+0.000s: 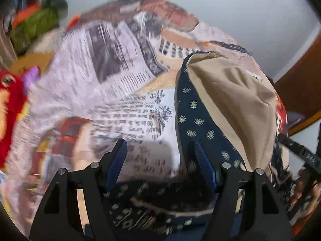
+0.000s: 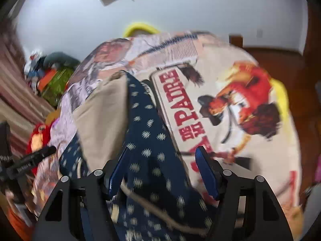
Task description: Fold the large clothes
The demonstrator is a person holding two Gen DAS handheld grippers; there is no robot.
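Note:
A navy garment with small cream motifs [image 1: 197, 120] and a plain beige inner side [image 1: 236, 98] lies bunched on a printed bedspread [image 1: 112, 80]. My left gripper [image 1: 160, 146] is open, its blue fingers [image 1: 202, 160] spread above the navy cloth's near hem. In the right wrist view the same garment [image 2: 148, 132] runs up between the fingers of my right gripper [image 2: 162, 156], which is open over it. The beige side [image 2: 102, 116] lies to its left. Both views are motion-blurred.
The bedspread carries newspaper and poster prints [image 2: 230, 110]. A heap of red, green and orange clothes [image 1: 34, 22] sits at the far left of the bed. A brown wooden door or frame [image 1: 301, 84] stands on the right. A white wall [image 2: 180, 4] is behind.

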